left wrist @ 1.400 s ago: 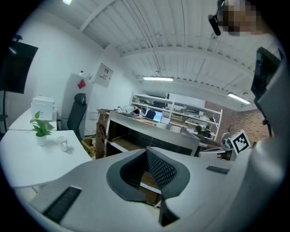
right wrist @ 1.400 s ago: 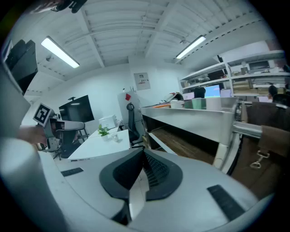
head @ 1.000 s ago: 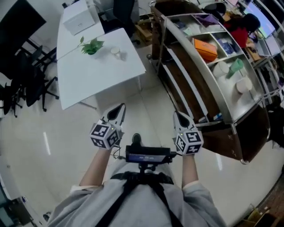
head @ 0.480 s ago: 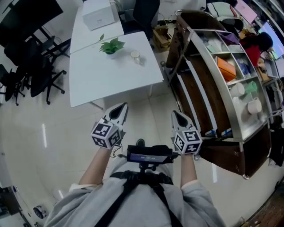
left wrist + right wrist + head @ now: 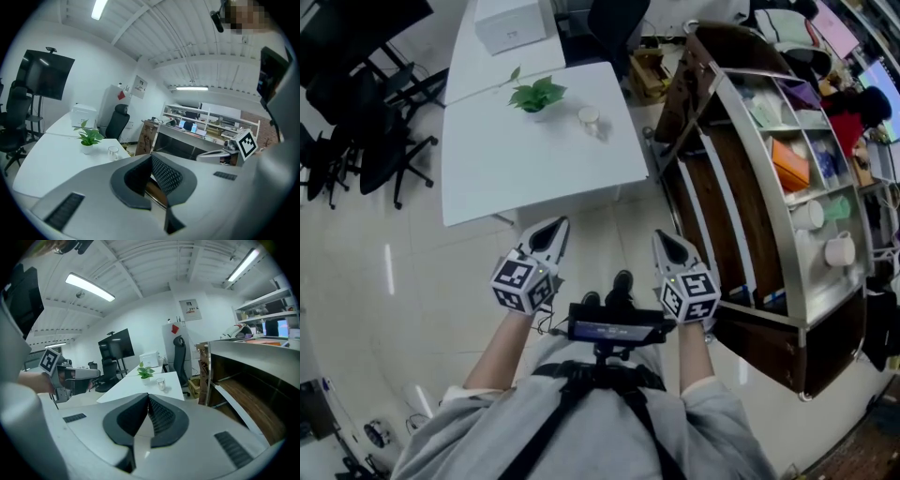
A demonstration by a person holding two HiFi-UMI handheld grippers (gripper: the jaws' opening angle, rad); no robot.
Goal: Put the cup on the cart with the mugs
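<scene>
Left gripper (image 5: 550, 231) and right gripper (image 5: 667, 243) are closed, empty. The tabletop (image 5: 525, 173) and cup (image 5: 589, 116) have shifted to sit squarely ahead, so the pickup is yet to come.

An office: white rectangular tables (image 5: 534, 159) pushed together on a glossy pale tiled floor (image 5: 384, 300), black wheeled swivel chairs (image 5: 375, 141) beside them, a large black screen on a stand (image 5: 44, 75), long fluorescent ceiling lamps (image 5: 90, 287), and a small green potted plant (image 5: 536, 95) on one table
</scene>
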